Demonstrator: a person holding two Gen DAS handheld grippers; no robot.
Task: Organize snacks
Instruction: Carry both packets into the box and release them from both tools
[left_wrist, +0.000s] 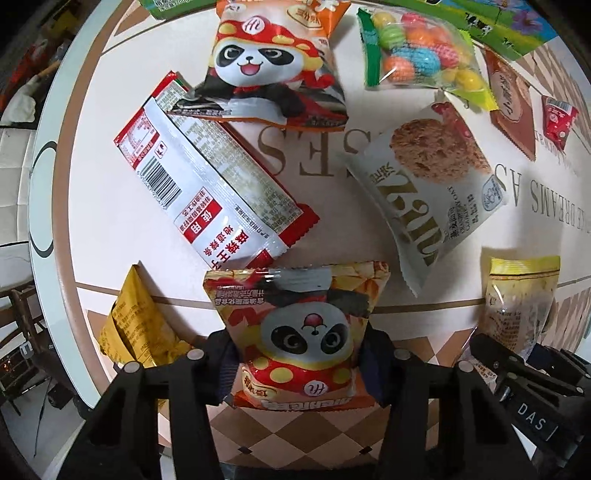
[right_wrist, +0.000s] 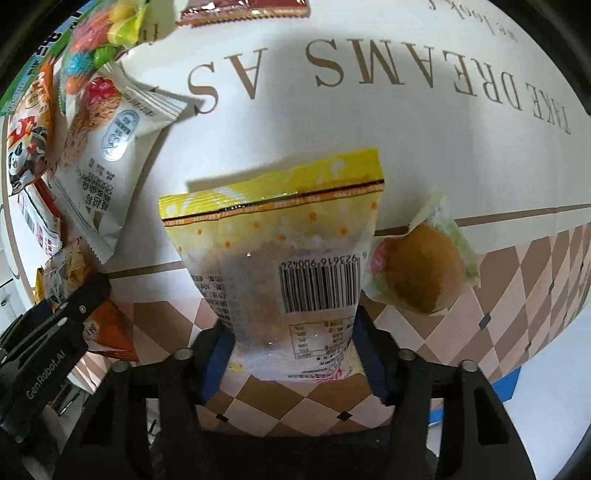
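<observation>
Landmark: cookie packet (left_wrist: 436, 184), white, lying flat mid worktop (left_wrist: 332, 236).

Left gripper (left_wrist: 299, 365): fingers (left_wrist: 373, 369) clamped on lower half of panda snack bag (left_wrist: 301, 328), bag just below cookie packet's left end.

Right gripper (right_wrist: 291, 354): fingers (right_wrist: 218, 365) pinching yellow barcode pouch (right_wrist: 280, 258), pouch right of cookie packet, lower right.

Red-white long packet (left_wrist: 210, 184) left of cookie packet. 2nd panda bag (left_wrist: 273, 66) up-left, overlapping long packet's top. Candy bag (left_wrist: 421, 51) above. Round bun in clear wrap (right_wrist: 421, 269) just beside yellow pouch, far side from cookie packet.
</observation>
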